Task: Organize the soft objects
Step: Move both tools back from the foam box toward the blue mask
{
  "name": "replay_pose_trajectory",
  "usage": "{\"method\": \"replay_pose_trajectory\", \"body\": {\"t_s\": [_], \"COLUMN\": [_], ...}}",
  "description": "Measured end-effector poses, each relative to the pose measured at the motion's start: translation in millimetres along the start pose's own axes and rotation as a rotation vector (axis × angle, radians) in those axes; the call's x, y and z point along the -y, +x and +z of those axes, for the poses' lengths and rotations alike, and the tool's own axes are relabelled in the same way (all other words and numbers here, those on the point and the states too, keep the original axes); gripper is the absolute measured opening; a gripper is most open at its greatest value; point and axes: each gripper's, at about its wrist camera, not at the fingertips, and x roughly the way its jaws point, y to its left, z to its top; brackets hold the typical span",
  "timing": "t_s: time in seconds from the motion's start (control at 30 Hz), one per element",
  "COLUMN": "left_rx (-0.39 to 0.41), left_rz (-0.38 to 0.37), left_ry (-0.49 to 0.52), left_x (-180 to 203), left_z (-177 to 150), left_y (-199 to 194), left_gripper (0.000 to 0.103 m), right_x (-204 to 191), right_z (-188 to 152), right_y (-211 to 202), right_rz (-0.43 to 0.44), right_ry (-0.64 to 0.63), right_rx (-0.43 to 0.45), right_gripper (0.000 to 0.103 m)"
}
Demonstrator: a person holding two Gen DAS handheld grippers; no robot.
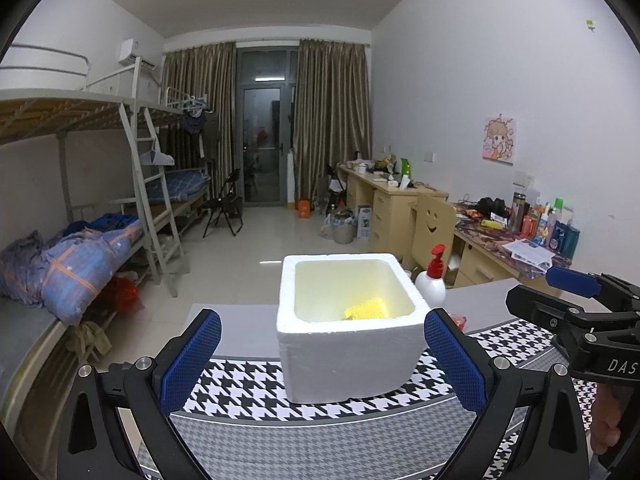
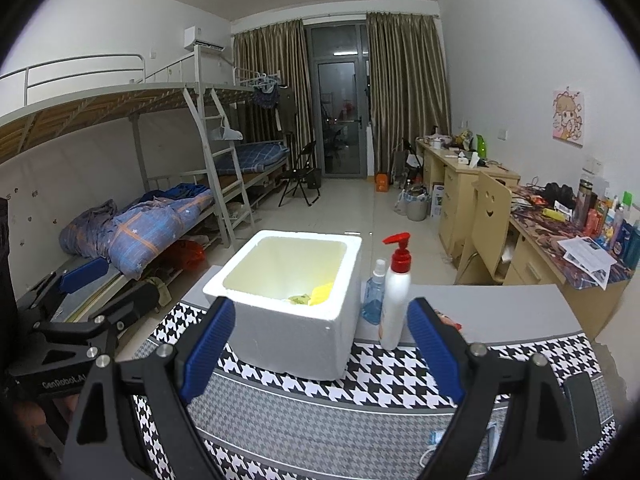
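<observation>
A white foam box [image 1: 344,340] stands on the houndstooth cloth [image 1: 248,388]. Inside it lies a yellow sponge-like soft object [image 1: 366,309]. In the right wrist view the box [image 2: 292,320] holds the yellow piece [image 2: 322,294] and a greenish one [image 2: 300,300]. My left gripper [image 1: 322,364] is open and empty, its blue pads on either side of the box's front, a little short of it. My right gripper [image 2: 322,350] is open and empty, also just in front of the box. Each gripper shows in the other's view, the right one [image 1: 576,292] and the left one [image 2: 76,280].
A white pump bottle with a red head [image 2: 394,300] and a small blue spray bottle [image 2: 374,292] stand right of the box. A red packet [image 1: 460,320] lies behind the left gripper's right finger. Bunk beds [image 1: 80,240] stand left, desks [image 1: 500,248] right.
</observation>
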Motion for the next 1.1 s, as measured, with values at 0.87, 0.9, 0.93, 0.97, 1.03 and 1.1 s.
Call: {"method": "replay_pose_trajectory", "body": {"t_s": [0.87,0.9,0.93,0.97,1.03,1.1], "left_rx": [0.005,0.004,0.003,0.003,0.003,0.003], "left_rz": [-0.123,-0.127,-0.133,-0.137,-0.150,-0.161], "left_ry": [0.025,0.028,0.030,0.032,0.035,0.035], "left_x": [46,47,49,52,56,59], "left_z": [-13,-14,-14,-15,-15,-15], "left_y": [-18,-18,-19,-19,-20,-21], "left_gripper": [0.102,0.102,0.102,0.102,0.102,0.102], "right_x": [25,27,28,29,32,36], "right_z": [-24,-25,-26,-27,-28,-30], "right_y": [-41,-43,-45,-47,-51,-54], "right_rz": [-0.080,-0.083,-0.090,-0.096,-0.103,-0.110], "right_ry": [0.025,0.024,0.022,0.023,0.028,0.034], "right_rx": [0.013,0.014,0.016,0.019,0.024,0.023], "right_gripper": [0.091,0.091,0.091,0.091,0.091,0.091]}}
